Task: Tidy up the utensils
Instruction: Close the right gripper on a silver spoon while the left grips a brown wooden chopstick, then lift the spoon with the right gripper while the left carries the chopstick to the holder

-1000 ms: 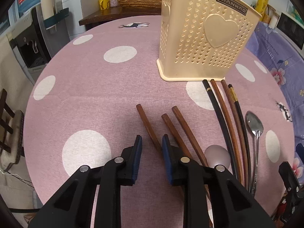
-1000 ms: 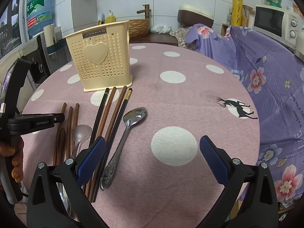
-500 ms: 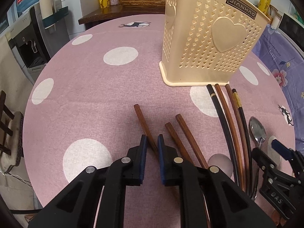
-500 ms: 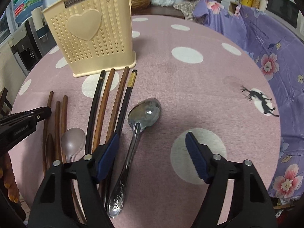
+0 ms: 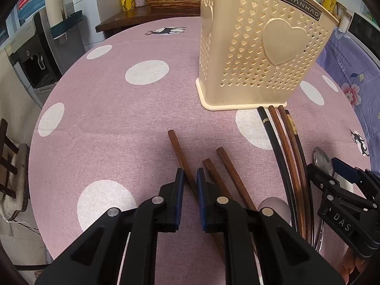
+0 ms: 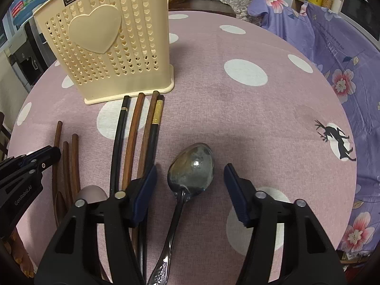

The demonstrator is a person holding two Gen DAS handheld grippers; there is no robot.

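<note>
My left gripper [image 5: 189, 181] is shut on the leftmost brown chopstick [image 5: 177, 147], one of three lying on the pink dotted tablecloth [image 5: 114, 109]. In the right wrist view a metal spoon [image 6: 192, 166] lies bowl forward between the jaws of my right gripper [image 6: 190, 169]. Those jaws are closing, and their pads stand clear of the spoon on both sides. Several long dark and brown chopsticks [image 6: 133, 130] lie left of the spoon. The cream perforated utensil holder [image 6: 106, 42] stands upright behind them.
A small pinkish spoon [image 6: 91, 193] lies between the two chopstick groups. The right gripper's body [image 5: 342, 197] shows at the right edge of the left wrist view. A purple floral cloth [image 6: 332, 54] covers furniture to the right. A wooden counter [image 5: 142, 16] stands beyond the table.
The left jaws closed onto the leftmost brown chopstick. The right gripper moved forward and down over the metal spoon, tilting downward, and its jaws narrowed around the bowl.
</note>
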